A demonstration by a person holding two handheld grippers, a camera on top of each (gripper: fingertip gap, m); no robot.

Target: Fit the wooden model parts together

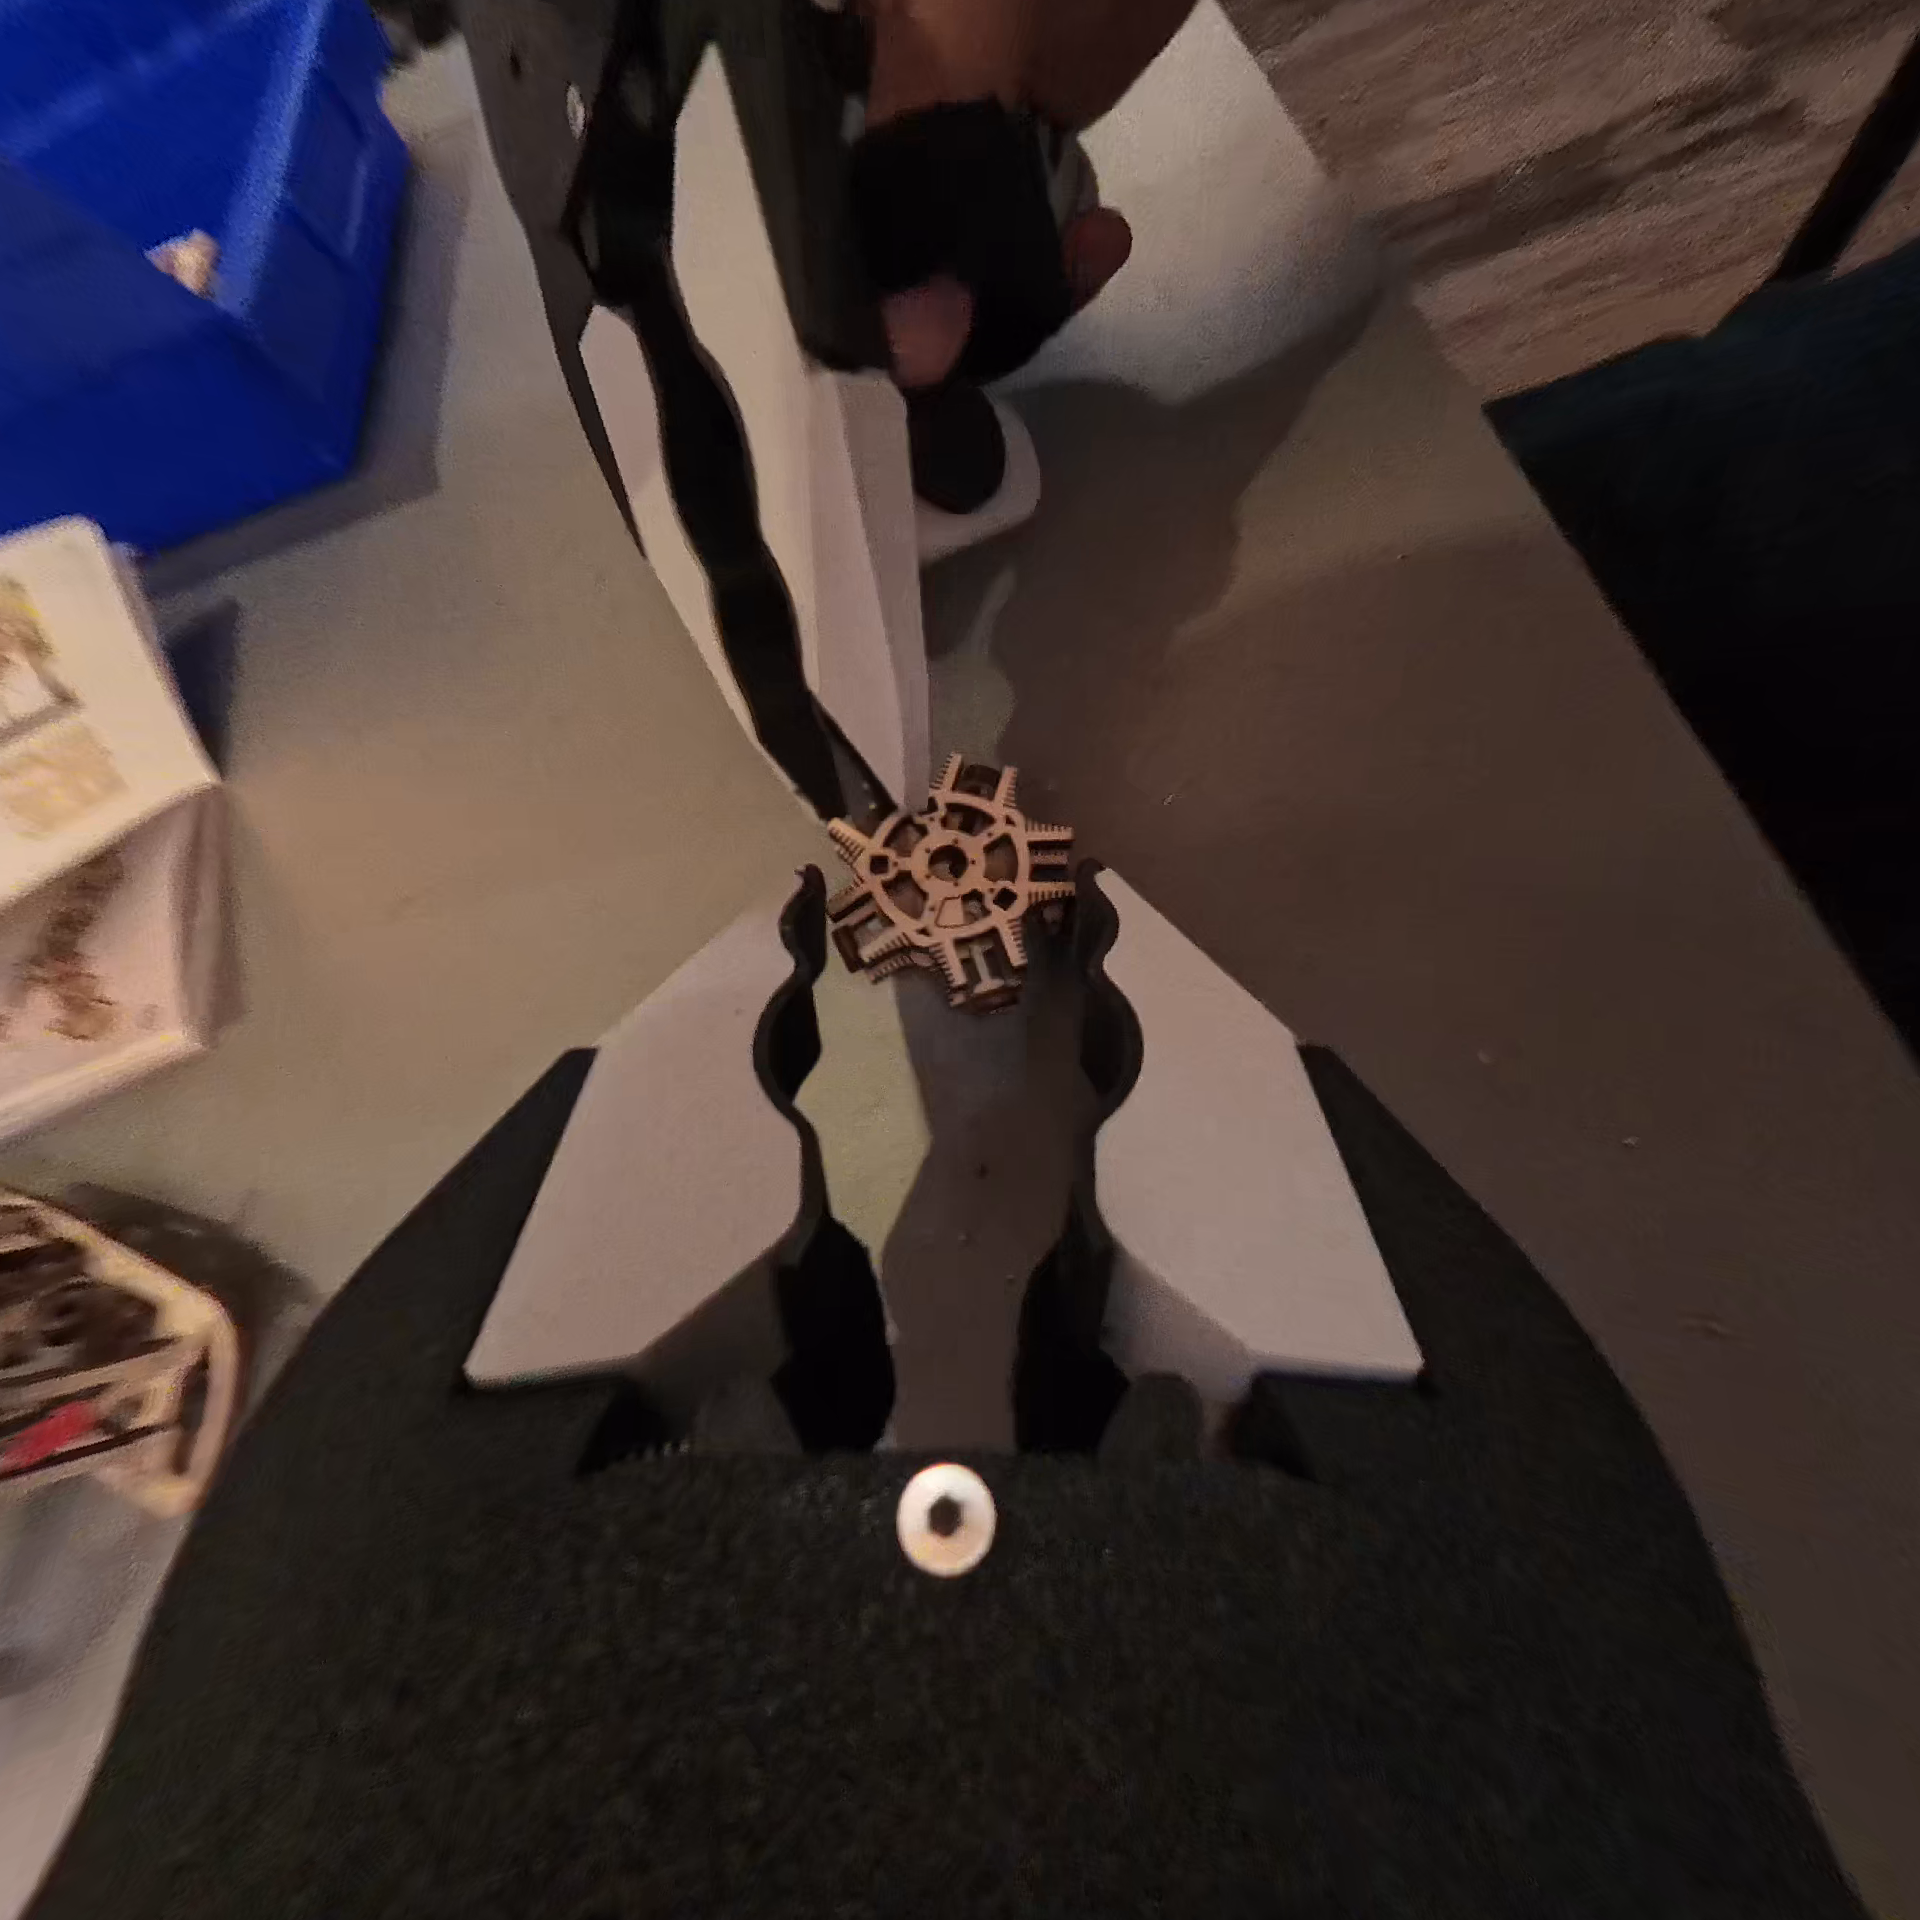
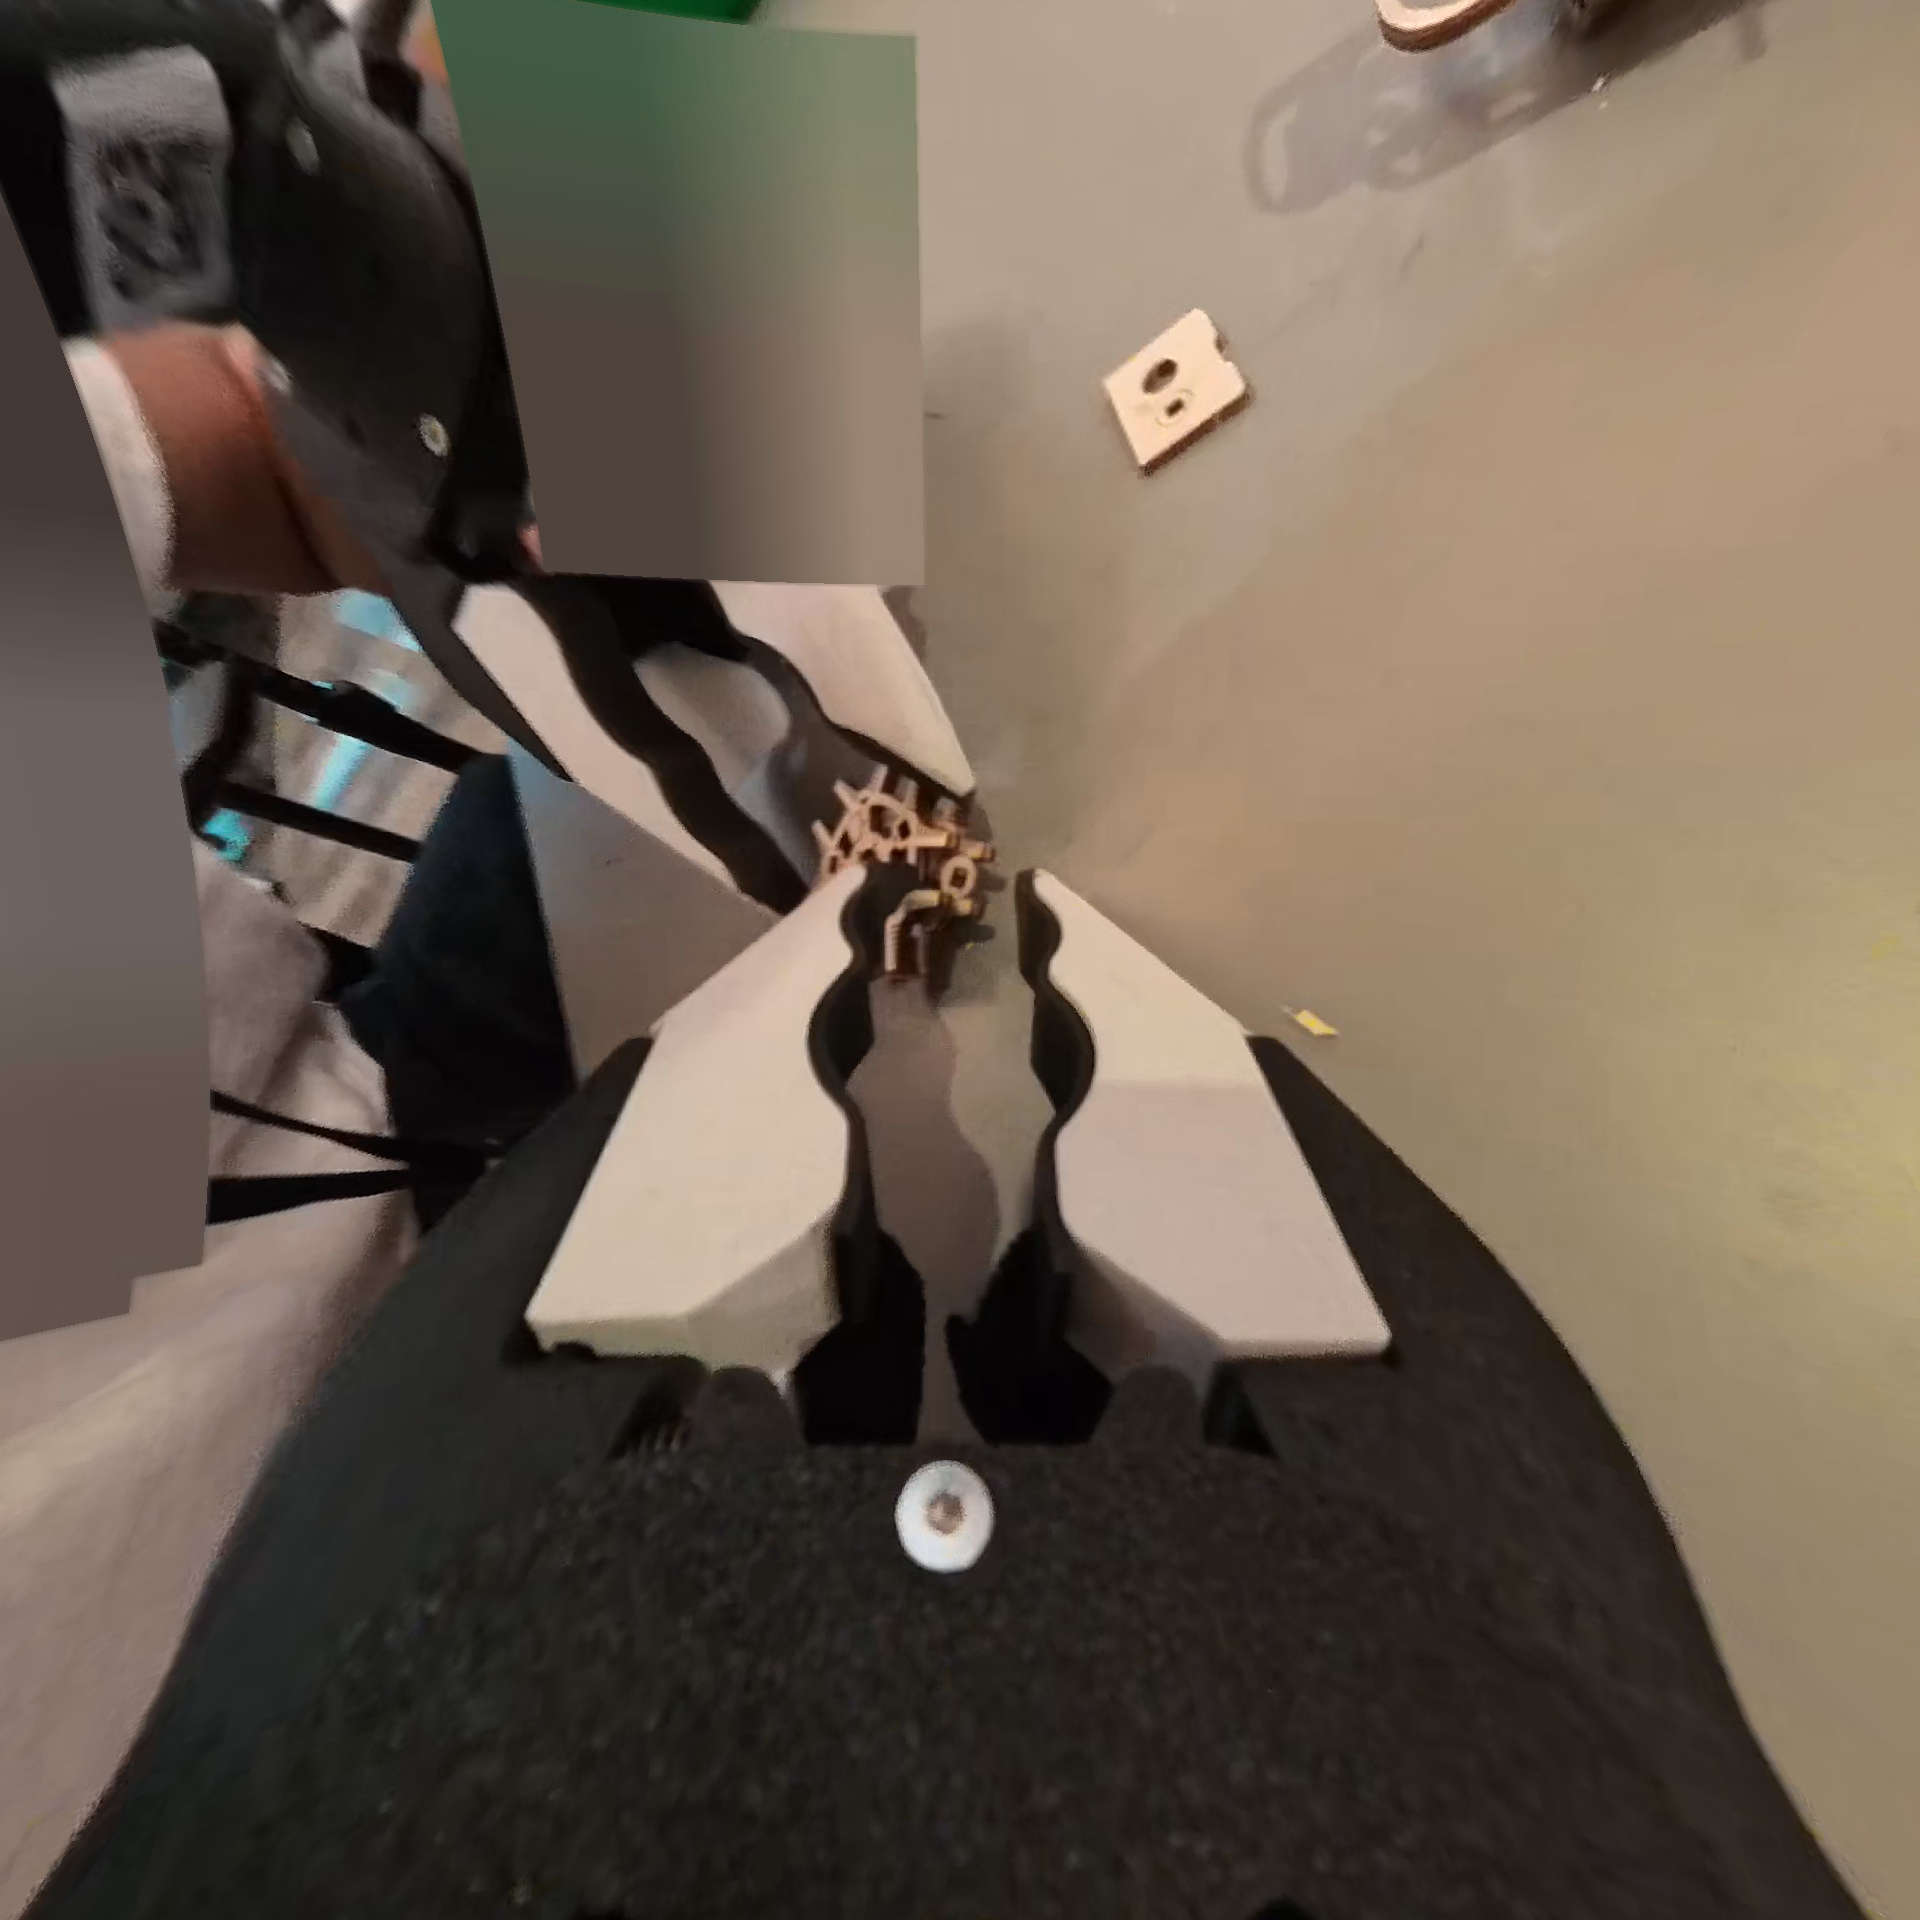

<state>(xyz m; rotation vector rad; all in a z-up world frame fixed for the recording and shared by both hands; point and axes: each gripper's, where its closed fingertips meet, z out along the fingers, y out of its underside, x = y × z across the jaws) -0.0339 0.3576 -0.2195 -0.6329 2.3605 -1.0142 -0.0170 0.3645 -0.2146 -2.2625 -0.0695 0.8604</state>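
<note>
Right now your left gripper (image 1: 948, 894) is pinching the wooden model assembly (image 1: 951, 883), a small laser-cut piece with a round hub, a centre hole and comb-toothed arms sticking out in a cross. Its two wavy black-lined fingers sit against the left and right sides of the piece, which is held above the grey tabletop (image 1: 1455, 831). Your right gripper (image 1: 862, 790) comes in from the top of the left wrist view, its fingertips meeting the far upper edge of the assembly; your hand (image 1: 935, 301) in a black fingerless glove wraps its handle. From the right wrist view, the right gripper (image 2: 940, 883) has its fingers spread a little, with a gap between the tips, and the assembly (image 2: 914, 862) sits just at and beyond that gap; you cannot tell from either view whether those tips actually grip the wood. The left gripper (image 2: 904, 800) shows there at upper left, closed around the same piece. A loose square wooden plate (image 2: 1176, 390) with two holes lies flat on the table, well apart to the upper right. At the left edge of the left wrist view sit a blue bin (image 1: 177, 260), a printed booklet (image 1: 83, 810) and a blurred wooden model (image 1: 94, 1340).
</note>
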